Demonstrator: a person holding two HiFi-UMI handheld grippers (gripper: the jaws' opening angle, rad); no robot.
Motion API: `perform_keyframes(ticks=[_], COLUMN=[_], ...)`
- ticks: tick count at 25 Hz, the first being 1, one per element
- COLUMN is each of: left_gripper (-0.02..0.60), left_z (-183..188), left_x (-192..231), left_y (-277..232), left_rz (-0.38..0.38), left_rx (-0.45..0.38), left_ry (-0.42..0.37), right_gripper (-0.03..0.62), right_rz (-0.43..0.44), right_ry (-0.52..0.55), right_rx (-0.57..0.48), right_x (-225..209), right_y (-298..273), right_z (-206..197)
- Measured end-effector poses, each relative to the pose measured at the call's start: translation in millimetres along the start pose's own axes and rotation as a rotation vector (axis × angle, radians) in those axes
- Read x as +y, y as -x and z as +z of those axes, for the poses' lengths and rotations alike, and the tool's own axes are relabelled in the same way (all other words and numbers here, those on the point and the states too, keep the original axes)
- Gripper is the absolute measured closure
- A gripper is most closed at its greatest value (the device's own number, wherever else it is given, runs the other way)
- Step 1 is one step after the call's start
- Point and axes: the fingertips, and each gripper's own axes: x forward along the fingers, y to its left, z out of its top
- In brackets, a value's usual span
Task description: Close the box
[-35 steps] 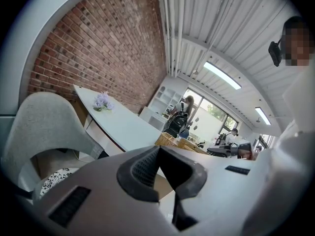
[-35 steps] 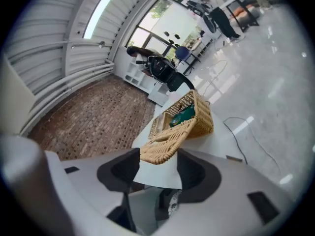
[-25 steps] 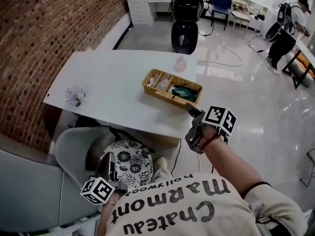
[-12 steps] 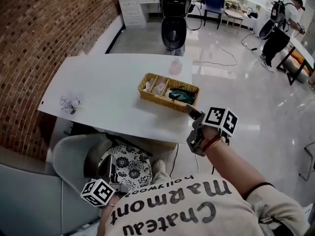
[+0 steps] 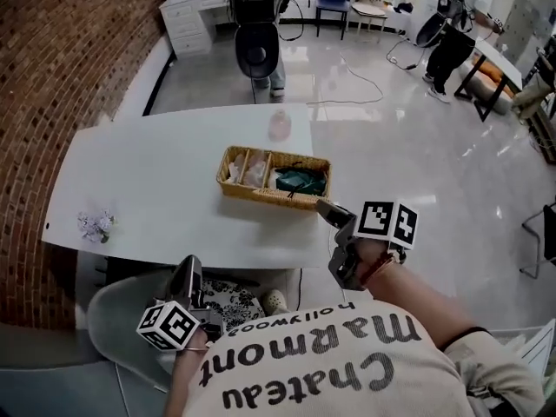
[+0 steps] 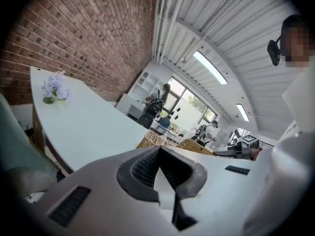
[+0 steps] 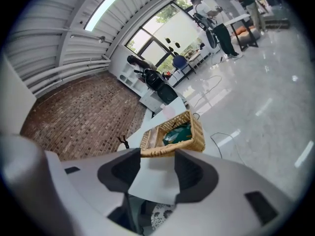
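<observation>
You leaned in, bringing your right claw [image 5: 326, 208], jaws apart and empty, just beside the near right corner of the wicker box [image 5: 261, 195], still open on the counter [image 5: 156, 181], while your left claw [image 5: 186, 269], shut on nothing, hung well short of it, so closing had yet to start.

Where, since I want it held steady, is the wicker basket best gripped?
Probably the near long wall of the basket, pinched over its rim from the person's side of the table. The top is open, so one jaw can slip inside. The open right gripper is nearest that wall's right end.
</observation>
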Motion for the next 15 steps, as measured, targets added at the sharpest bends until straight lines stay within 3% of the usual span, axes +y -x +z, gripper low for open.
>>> perform_keyframes(ticks=[6,15], left_gripper=[0.58,0.58], left_z=[28,51], left_x=[-7,14], left_y=[-68,-124], left_rz=[-0.14,-0.232], left_rx=[0.046,0.094], left_ry=[-0.018,-0.016], right_gripper=[0.347,0.365], right_rz=[-0.084,-0.08], right_ry=[0.131,0.128], right_rx=[-0.096,-0.21], right_x=[3,13], right_y=[1,-7], right_z=[23,46])
